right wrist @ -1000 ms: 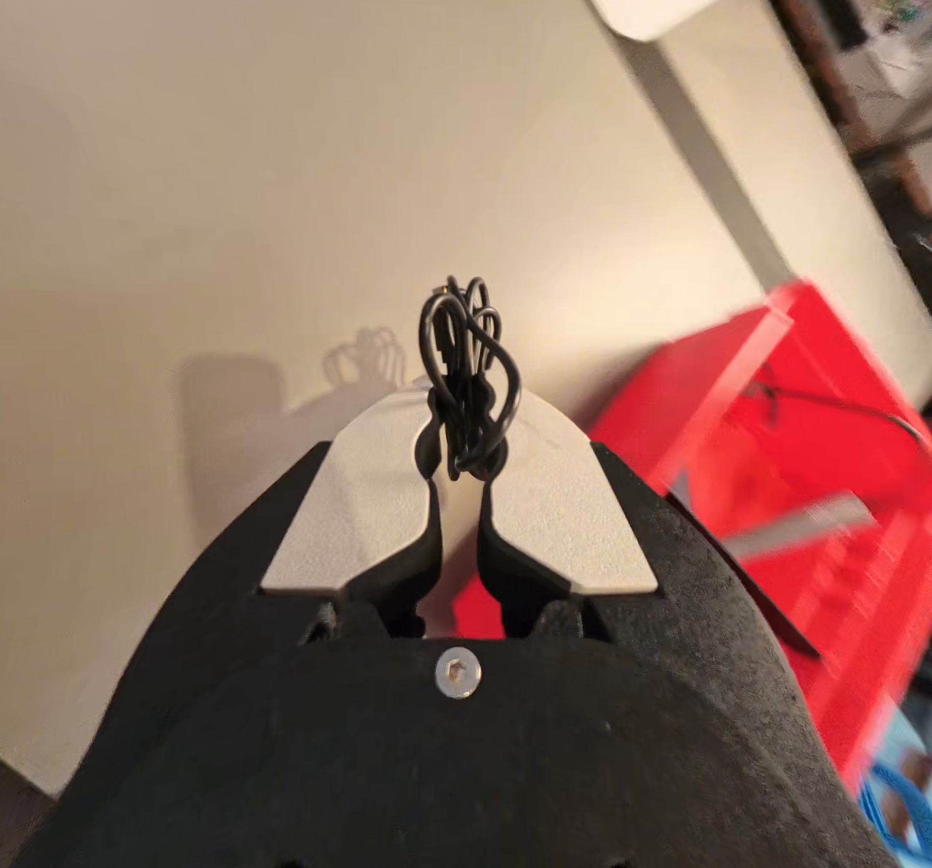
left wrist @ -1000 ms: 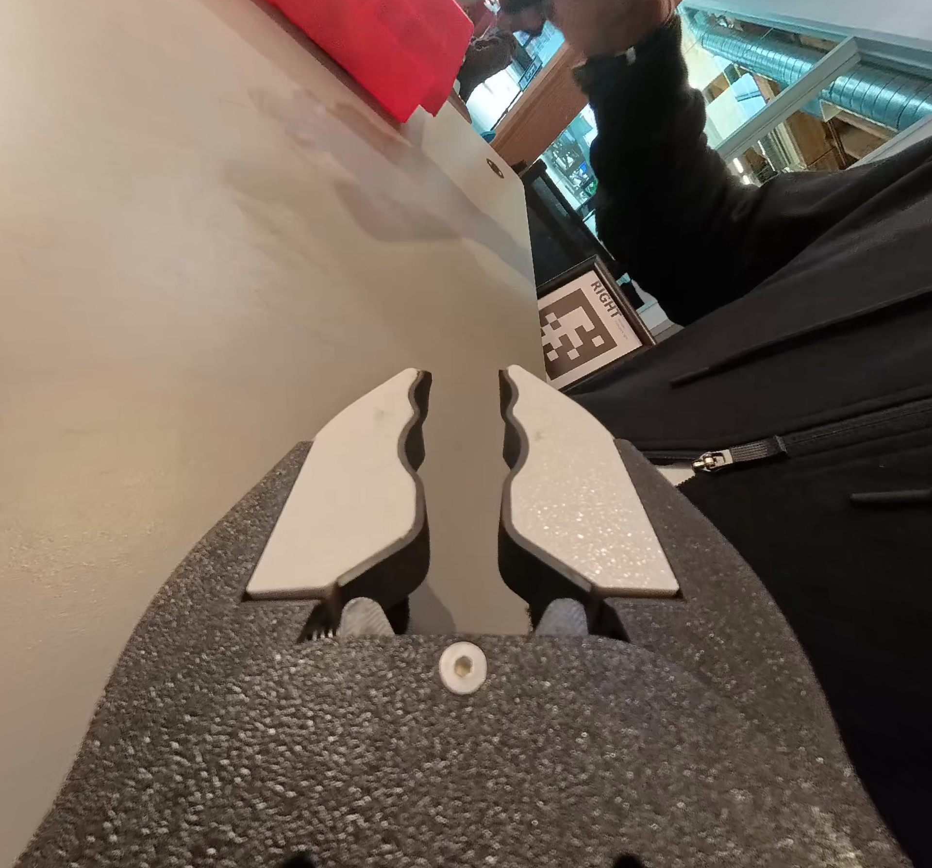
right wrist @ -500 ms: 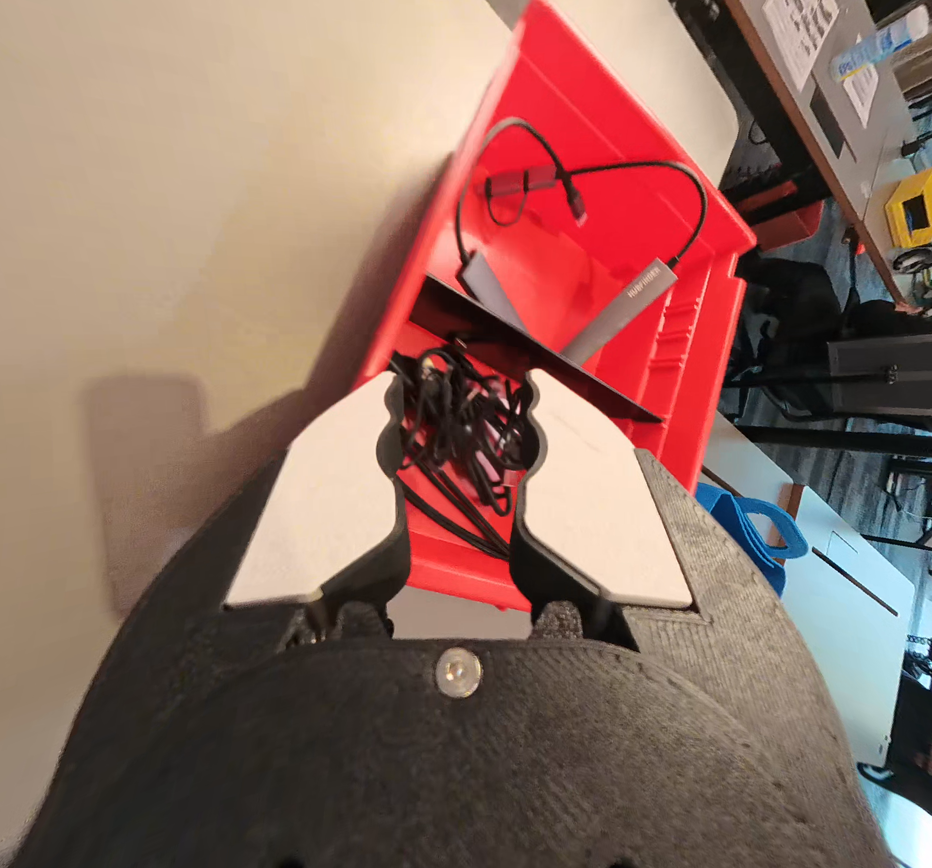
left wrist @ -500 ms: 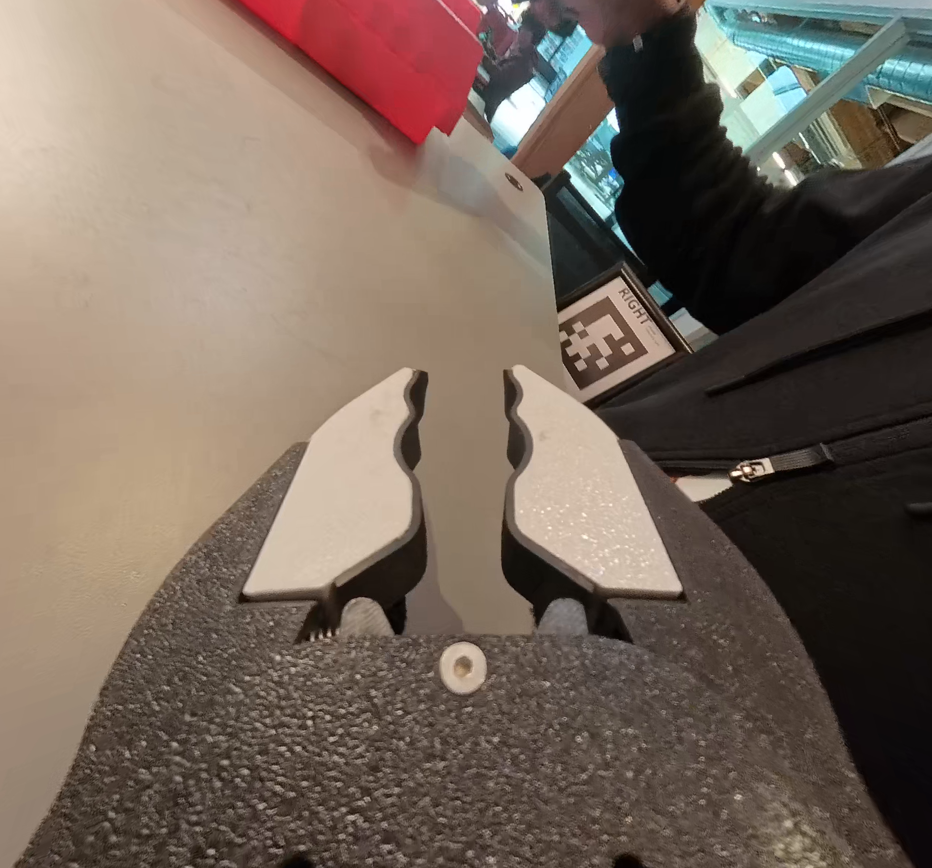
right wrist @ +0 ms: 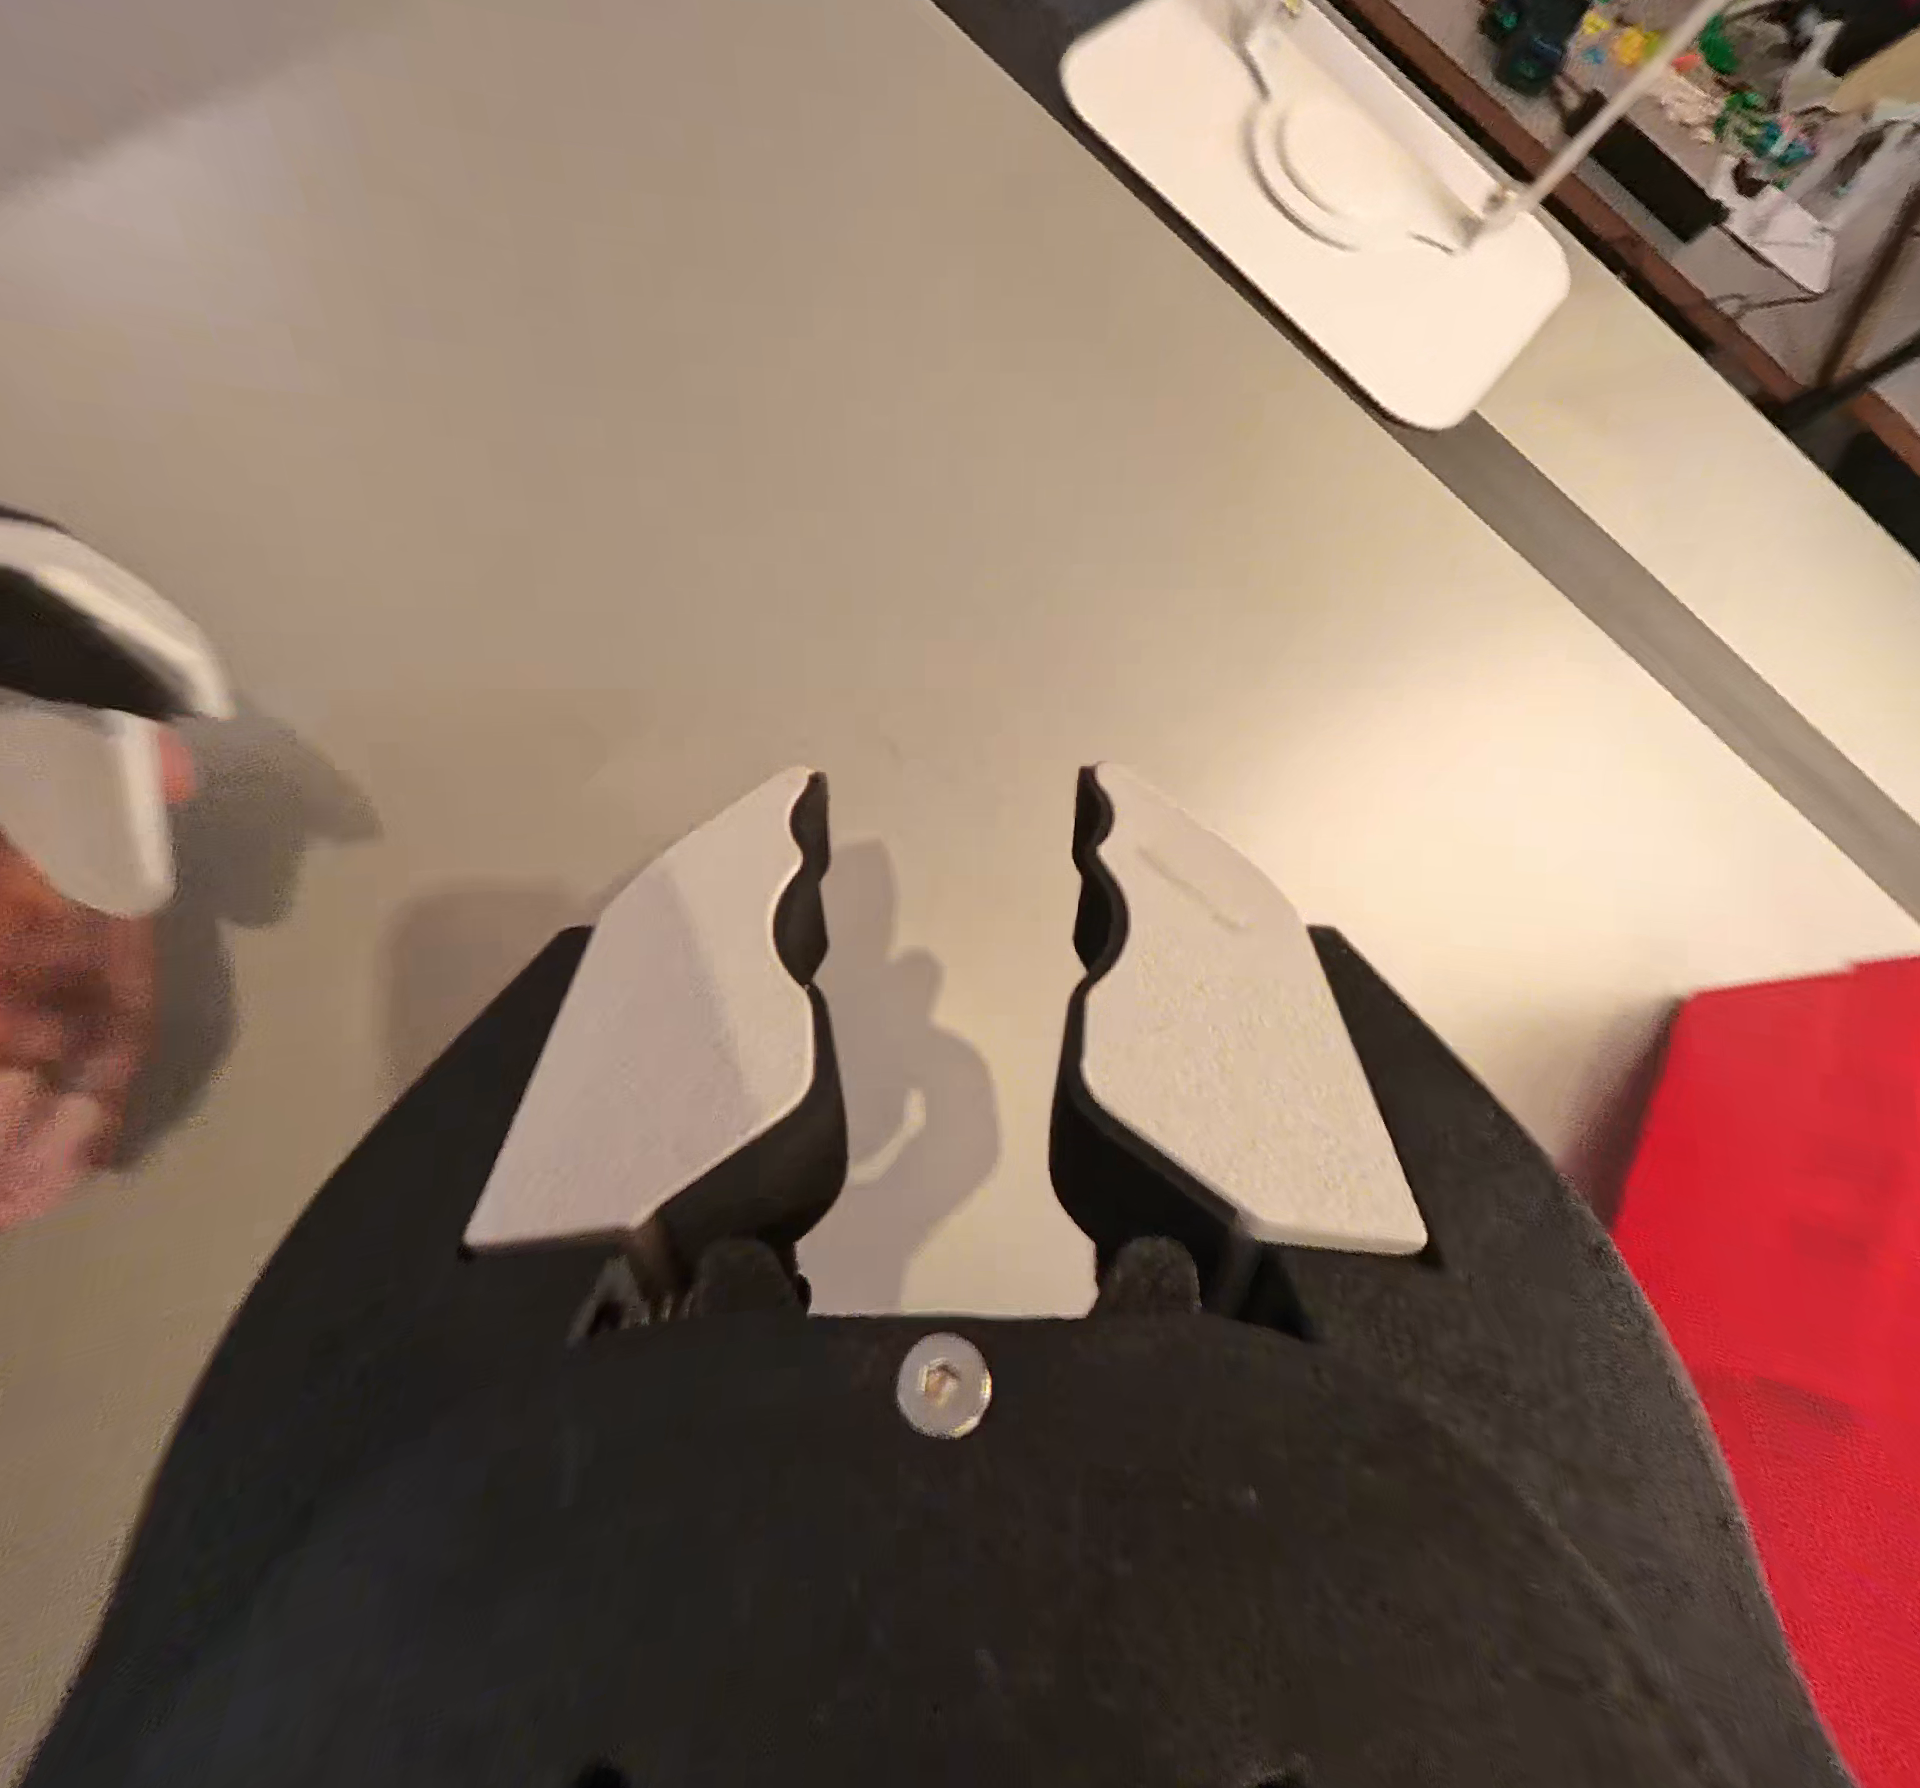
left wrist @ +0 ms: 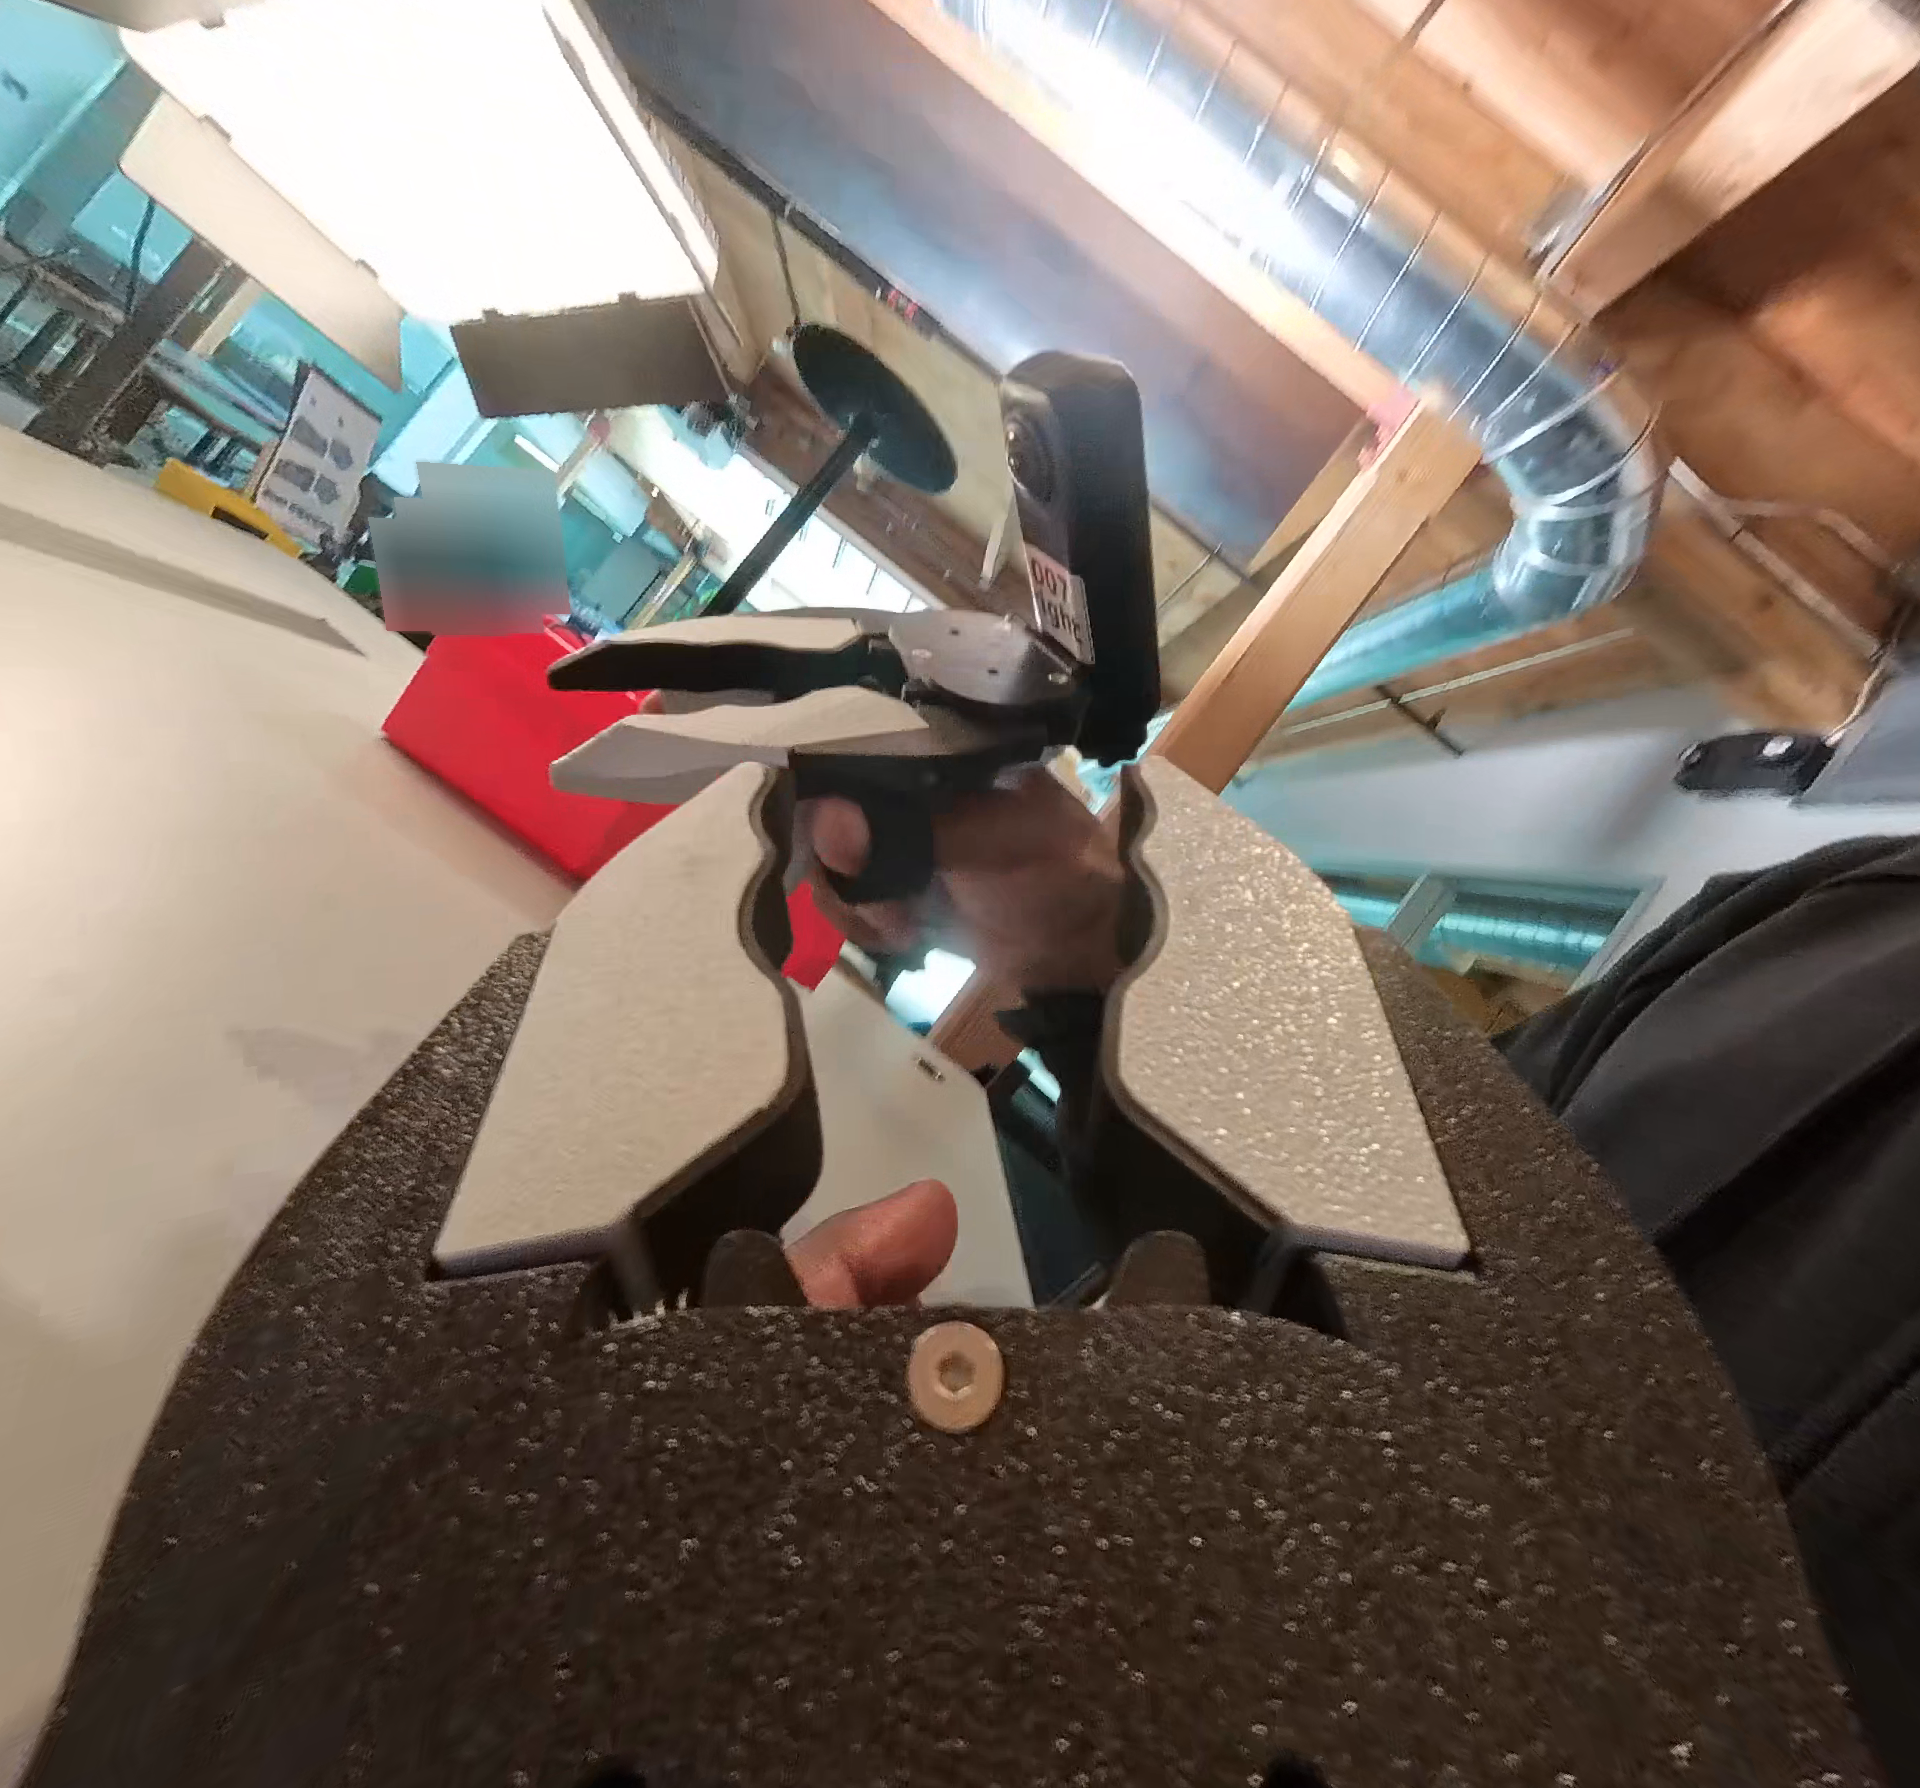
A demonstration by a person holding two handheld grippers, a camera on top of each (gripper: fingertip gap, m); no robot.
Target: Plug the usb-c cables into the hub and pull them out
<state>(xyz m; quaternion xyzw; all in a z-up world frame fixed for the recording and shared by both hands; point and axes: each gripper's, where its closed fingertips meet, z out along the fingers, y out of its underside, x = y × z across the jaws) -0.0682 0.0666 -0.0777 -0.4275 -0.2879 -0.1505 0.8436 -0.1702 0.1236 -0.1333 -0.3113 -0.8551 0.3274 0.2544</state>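
Left gripper (left wrist: 945, 803) jaws spread empty, right gripper (right wrist: 951, 803) likewise, red bin (right wrist: 1808, 1271) cropped, blurred.

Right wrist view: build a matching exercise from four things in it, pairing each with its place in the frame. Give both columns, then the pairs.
Things:
1. red bin
2. white lamp base
3. right gripper
4. left gripper

Places:
A. upper right, at the table's far edge
B. left edge, blurred, above a hand
C. lower right
D. centre, fingers apart over bare table

Pairs: 1-C, 2-A, 3-D, 4-B
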